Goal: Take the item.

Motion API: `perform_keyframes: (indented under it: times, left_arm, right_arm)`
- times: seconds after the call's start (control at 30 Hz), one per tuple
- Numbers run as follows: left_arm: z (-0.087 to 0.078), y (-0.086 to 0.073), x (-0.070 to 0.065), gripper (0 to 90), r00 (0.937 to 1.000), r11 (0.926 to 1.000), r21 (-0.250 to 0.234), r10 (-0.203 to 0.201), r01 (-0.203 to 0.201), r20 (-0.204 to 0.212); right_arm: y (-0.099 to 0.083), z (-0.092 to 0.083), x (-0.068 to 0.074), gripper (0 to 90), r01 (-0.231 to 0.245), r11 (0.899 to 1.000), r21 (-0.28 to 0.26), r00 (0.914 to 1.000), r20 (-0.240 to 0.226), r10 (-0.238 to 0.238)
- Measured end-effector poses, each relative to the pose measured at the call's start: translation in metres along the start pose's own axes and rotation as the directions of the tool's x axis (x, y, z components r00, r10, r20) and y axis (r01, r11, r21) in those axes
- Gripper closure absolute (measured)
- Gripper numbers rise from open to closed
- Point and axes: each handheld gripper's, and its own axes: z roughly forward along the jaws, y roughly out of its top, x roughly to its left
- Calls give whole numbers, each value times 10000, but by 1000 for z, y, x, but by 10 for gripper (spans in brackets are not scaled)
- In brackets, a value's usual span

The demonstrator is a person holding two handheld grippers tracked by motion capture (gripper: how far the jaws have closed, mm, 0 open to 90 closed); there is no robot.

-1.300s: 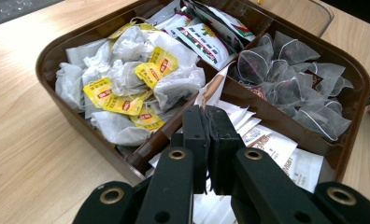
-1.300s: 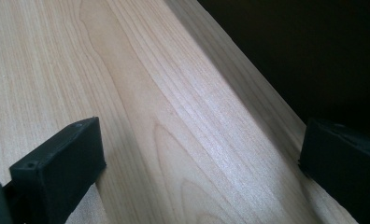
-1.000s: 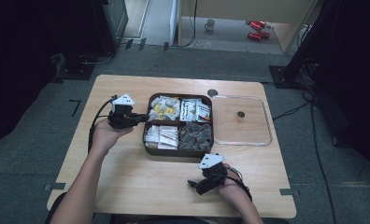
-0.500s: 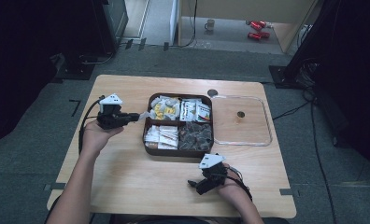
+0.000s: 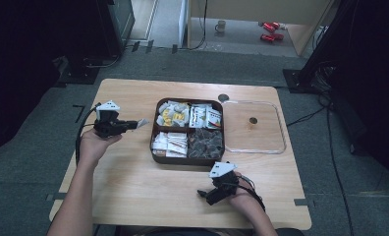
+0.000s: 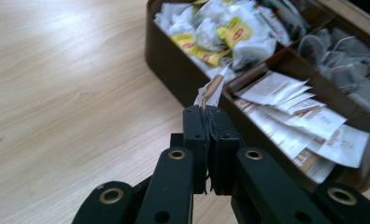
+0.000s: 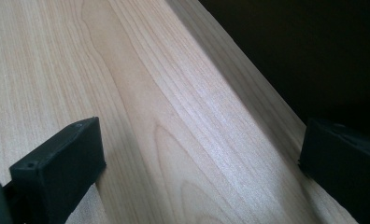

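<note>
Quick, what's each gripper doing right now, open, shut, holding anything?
Left gripper: shut on a sachet, held beside the brown box.
Right gripper: open, holding nothing, over the table.

I see a clear lid lying flat on the wooden table, just right of the brown tray. Beyond the table's far edge, on the grey floor, a mug stands, with two red objects to its right. Dark stands flank the table.
</note>
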Motion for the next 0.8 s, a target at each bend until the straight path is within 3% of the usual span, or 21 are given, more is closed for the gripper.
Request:
perform_keyframes:
  times: [0.03, 0.33, 0.47, 0.6, 0.73, 0.8]
  left_arm:
    - [3, -3, 4, 889, 9998, 9996, 202, -182, 183, -47]
    - [19, -13, 15, 888, 9984, 9963, 674, -522, 536, -215]
    - [28, -16, 15, 886, 9981, 9957, 842, -337, 380, -514]
    - [33, -18, 14, 886, 9984, 9941, 1046, -246, 298, -499]
    - [37, -21, 7, 883, 9988, 9929, 1181, 169, -115, -450]
    - [41, -24, 5, 880, 9989, 9886, 1475, 341, -291, -317]
  right_arm:
    - [0, 0, 0, 0, 4, 10000, 0, 10000, 1, -4]
    - [0, 0, 0, 0, -2, 10000, 1, 10000, -7, 2]
    - [0, 0, 0, 0, 8, 10000, -2, 10000, -5, -8]
    - [0, 0, 0, 0, 6, 10000, -4, 10000, -6, -6]
    - [0, 0, 0, 0, 9, 10000, -4, 10000, -6, -9]
    - [0, 0, 0, 0, 9, 10000, -3, 10000, -7, -9]
